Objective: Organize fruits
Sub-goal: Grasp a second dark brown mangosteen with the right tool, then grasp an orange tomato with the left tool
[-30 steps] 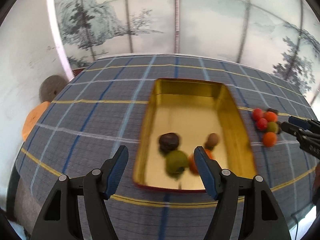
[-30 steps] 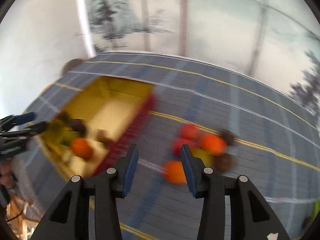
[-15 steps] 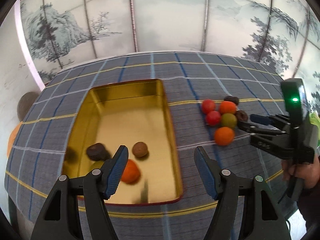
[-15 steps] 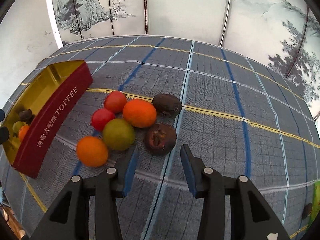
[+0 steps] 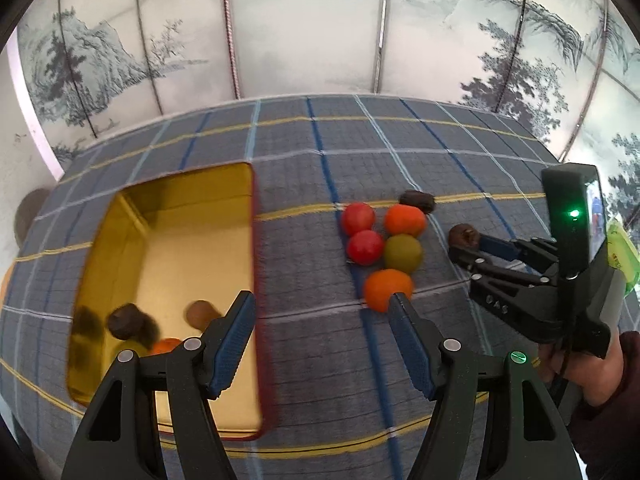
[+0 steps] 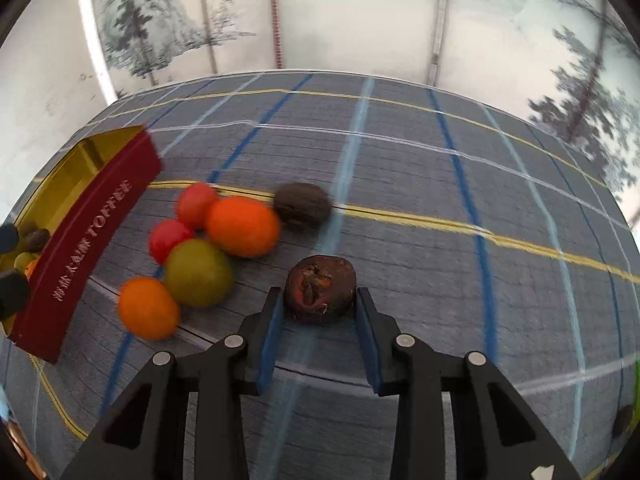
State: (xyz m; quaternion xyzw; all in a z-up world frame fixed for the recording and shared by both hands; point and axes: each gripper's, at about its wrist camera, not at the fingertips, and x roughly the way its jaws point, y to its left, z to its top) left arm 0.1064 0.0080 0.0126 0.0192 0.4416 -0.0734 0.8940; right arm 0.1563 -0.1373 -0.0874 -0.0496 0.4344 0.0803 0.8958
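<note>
A gold tin [image 5: 120,240] with red outer walls [image 6: 92,232] lies on the checked cloth and holds a dark fruit [image 5: 126,320], a brown one [image 5: 200,312] and an orange one [image 5: 166,346]. To its right sits a cluster: two red tomatoes [image 5: 358,218], an orange fruit [image 5: 404,220], a green one [image 5: 402,254], another orange [image 5: 388,290] and a dark fruit [image 5: 416,200]. My right gripper [image 6: 320,308] is closing, its blue pads against both sides of a dark brown fruit [image 6: 320,294] on the cloth. My left gripper [image 5: 322,312] hangs open and empty between tin and cluster.
A person's hand [image 5: 592,372] holds the right gripper at the table's right side. A green packet [image 5: 620,252] lies at the right edge. A painted folding screen [image 5: 320,40] stands behind the table. A grey round object [image 5: 28,212] shows past the left edge.
The left gripper swung right, from over the tin to beside the fruit cluster. The right gripper dropped onto the dark brown fruit and its jaws narrowed around it.
</note>
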